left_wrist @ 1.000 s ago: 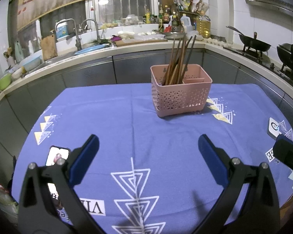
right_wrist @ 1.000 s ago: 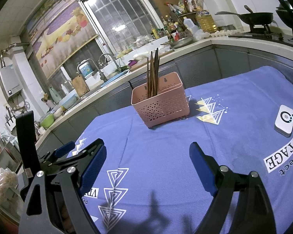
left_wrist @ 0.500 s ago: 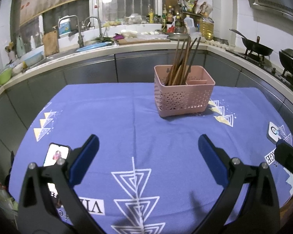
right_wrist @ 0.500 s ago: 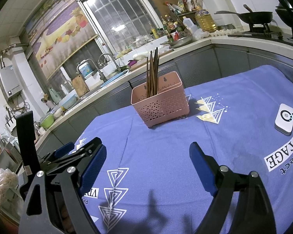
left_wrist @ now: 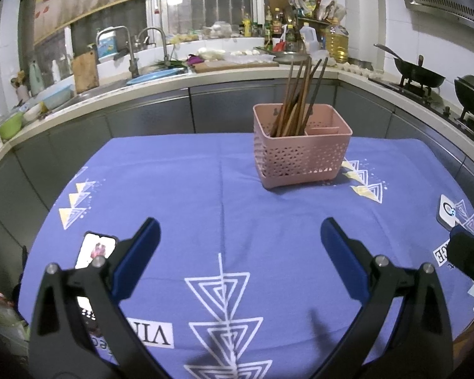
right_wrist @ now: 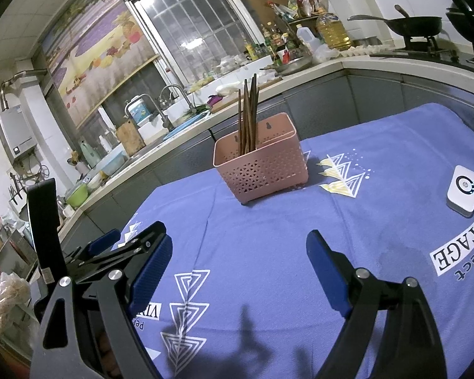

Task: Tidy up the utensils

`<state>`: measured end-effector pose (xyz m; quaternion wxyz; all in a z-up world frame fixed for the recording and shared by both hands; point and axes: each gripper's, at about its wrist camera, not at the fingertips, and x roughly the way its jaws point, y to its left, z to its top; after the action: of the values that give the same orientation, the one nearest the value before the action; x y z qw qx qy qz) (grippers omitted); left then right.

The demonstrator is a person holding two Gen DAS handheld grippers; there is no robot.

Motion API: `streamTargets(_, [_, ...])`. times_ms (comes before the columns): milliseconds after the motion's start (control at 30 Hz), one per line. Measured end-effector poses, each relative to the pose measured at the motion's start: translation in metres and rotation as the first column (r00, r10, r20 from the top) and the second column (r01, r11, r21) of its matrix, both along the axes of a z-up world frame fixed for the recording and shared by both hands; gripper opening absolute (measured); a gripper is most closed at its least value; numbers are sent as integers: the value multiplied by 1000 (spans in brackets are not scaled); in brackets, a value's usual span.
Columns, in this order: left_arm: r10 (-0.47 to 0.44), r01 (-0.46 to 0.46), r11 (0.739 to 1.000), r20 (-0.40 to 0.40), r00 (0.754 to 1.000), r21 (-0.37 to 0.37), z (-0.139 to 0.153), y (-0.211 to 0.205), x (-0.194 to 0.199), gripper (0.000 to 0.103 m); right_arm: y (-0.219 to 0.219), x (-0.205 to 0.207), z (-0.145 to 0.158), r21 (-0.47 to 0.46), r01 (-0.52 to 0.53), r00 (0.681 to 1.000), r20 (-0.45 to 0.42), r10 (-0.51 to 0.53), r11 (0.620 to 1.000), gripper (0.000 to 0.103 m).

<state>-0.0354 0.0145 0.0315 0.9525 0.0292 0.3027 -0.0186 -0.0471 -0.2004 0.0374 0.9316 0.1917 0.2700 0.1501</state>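
Note:
A pink perforated utensil basket [left_wrist: 301,154] stands on the blue tablecloth [left_wrist: 205,202], toward the far side; it also shows in the right wrist view [right_wrist: 262,165]. Several brown chopsticks [left_wrist: 300,94] stand upright in its left compartment, seen too in the right wrist view [right_wrist: 248,117]. Its right compartment looks empty. My left gripper [left_wrist: 237,237] is open and empty, well short of the basket. My right gripper [right_wrist: 237,252] is open and empty, also short of the basket. The left gripper shows at the left of the right wrist view [right_wrist: 110,246].
A phone [left_wrist: 93,249] lies on the cloth at the near left. A small white device [right_wrist: 463,191] with a cable lies at the right. Kitchen counters with a sink [left_wrist: 132,72], bottles and a wok [left_wrist: 418,75] ring the table.
The left wrist view has tilted up and shifted slightly, so the basket sits a little lower and further right. The right gripper has barely moved. Both grippers stay open.

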Motion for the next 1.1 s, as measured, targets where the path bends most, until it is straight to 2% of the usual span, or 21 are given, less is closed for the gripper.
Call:
streamTargets(533, [32,-33,999,24,999,21,3,-1,-5,97,-5,2,-6,14,15,1000,-7,-15,1000,86])
streamTargets(933, [-4,4,1000,9,1000,-26,2,-2,-2,97,-7,3,-8,18,13,1000,-18,-13,1000,86])
streamTargets(1100, [-31,29,997,-28,999,-70,0,0,2,97,-8,3,-10,26,16,1000,-24,-16,1000,86])
